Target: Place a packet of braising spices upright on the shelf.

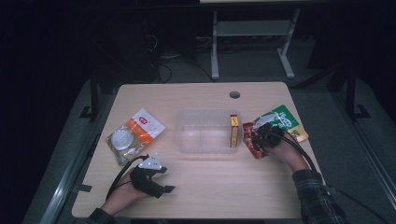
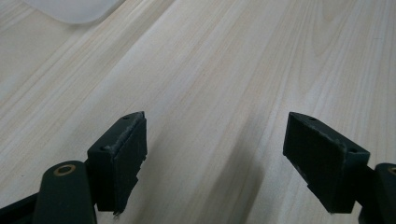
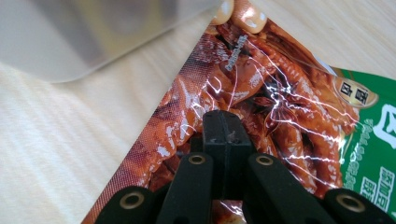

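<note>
Right gripper view confirms right tool [image 3: 223, 128] clamped on red snack packet [image 3: 243, 88]; left tool [image 2: 224, 158] stands apart over bare bench [image 2: 224, 60].

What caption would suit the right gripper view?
Black tongs pinched shut on a glossy red snack packet, beside a clear plastic tub.

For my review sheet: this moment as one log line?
right claw: shut on red snack pouch | left claw: open, over table | clear bin: beside pouch

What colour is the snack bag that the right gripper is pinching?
The snack bag is glossy reddish-brown, printed with a food picture. It shows best in the right gripper view, under the right gripper.
</note>
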Motion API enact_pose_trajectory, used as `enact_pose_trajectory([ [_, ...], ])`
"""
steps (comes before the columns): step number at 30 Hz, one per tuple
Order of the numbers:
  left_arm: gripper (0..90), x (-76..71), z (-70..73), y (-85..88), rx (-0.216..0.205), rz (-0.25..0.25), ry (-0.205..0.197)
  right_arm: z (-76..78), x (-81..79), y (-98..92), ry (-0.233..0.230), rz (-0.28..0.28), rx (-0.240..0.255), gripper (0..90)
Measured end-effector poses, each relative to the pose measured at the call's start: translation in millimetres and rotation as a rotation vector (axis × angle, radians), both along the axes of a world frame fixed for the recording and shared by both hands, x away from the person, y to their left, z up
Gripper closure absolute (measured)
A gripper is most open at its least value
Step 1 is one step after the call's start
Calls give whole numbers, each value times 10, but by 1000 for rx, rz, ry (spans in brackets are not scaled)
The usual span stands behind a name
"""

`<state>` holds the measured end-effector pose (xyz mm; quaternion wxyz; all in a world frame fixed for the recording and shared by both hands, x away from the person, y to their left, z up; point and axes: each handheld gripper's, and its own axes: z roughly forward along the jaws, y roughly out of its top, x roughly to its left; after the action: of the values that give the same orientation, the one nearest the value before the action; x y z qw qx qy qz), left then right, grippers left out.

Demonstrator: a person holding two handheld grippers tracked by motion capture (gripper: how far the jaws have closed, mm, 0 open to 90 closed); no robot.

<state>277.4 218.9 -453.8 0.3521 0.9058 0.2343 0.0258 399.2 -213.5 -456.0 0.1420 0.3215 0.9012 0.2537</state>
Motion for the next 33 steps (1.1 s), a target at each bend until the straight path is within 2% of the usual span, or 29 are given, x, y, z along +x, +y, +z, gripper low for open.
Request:
enact_pose_trajectory([
  [4, 211, 0, 2, 3, 2, 1, 0, 6, -6, -2, 3, 15, 11, 900],
  [7, 211, 1, 3, 9, -5, 2, -2, 35, 70, -138, -29, -45, 24, 900],
  [10, 212, 6, 0, 13, -1, 4, 1, 98, 180, -374, -71, -151, 47, 900],
  [13, 211, 12, -8, 4, -3, 4, 2, 89, 261, -628, -88, -253, 68, 900],
  [14, 212, 12, -8, 4, -3, 4, 2, 89, 261, -628, -88, -253, 68, 900],
  [15, 211, 10, -9, 0, -1, 2, 2, 64, 305, -798, -89, -320, 69, 900],
  [16, 211, 9, -12, -3, -1, 2, 4, 64, 305, -798, -89, -320, 69, 900],
  [17, 211, 13, -18, -4, 8, -2, 4, 60, 343, -918, -93, -375, 33, 900],
  [19, 211, 14, -26, -9, 5, 0, 6, 63, 380, -1005, -98, -412, 31, 900],
  [20, 212, 12, -32, -15, 4, 3, 13, 71, 406, -1058, -104, -432, 2, 900],
  [22, 212, 15, -32, -14, 7, 0, 12, 73, 423, -1087, -106, -442, -1, 900],
  [23, 212, 19, -34, -12, 9, -2, 12, 74, 468, -1177, -106, -472, 2, 900],
  [25, 211, 21, -41, -12, 6, 2, 16, 74, 498, -1242, -95, -483, -3, 900],
  [28, 211, 23, -48, -14, 5, 4, 17, 70, 519, -1274, -86, -481, -3, 900],
  [29, 211, 26, -52, -19, 8, -4, 18, 39, 539, -1279, -60, -481, -21, 900],
  [33, 211, 11, -51, -31, 8, -3, 24, -9, 553, -1289, -38, -472, -39, 900],
])
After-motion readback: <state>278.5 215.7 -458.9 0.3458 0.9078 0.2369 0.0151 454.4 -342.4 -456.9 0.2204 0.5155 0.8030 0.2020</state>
